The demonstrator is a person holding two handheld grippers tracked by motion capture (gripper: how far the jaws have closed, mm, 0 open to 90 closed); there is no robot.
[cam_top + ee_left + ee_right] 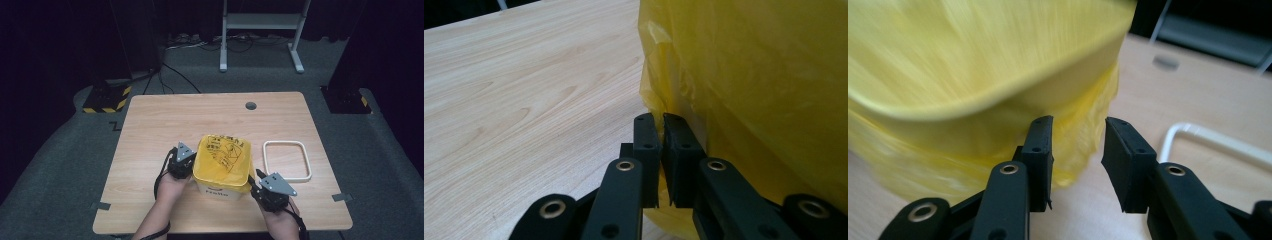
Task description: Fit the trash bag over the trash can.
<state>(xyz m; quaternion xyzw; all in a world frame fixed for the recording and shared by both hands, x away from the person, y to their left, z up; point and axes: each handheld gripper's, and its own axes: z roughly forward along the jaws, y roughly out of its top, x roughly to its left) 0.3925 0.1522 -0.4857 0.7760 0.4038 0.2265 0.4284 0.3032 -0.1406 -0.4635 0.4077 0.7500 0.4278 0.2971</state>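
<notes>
A white bin stands mid-table, lined with a yellow plastic bag folded over its rim. My left gripper is against the bin's left side. In the left gripper view its jaws are shut on the thin hanging edge of the yellow bag, and film shows below them. My right gripper is at the bin's front right corner. Its jaws stand open, with the bag's hanging edge just beyond the gap and close to the left pad. The bag is blurred there.
A white rectangular ring lies flat on the wooden table right of the bin, also seen as a ring past the right jaw. A cable hole sits near the far edge. A white stand is on the floor beyond.
</notes>
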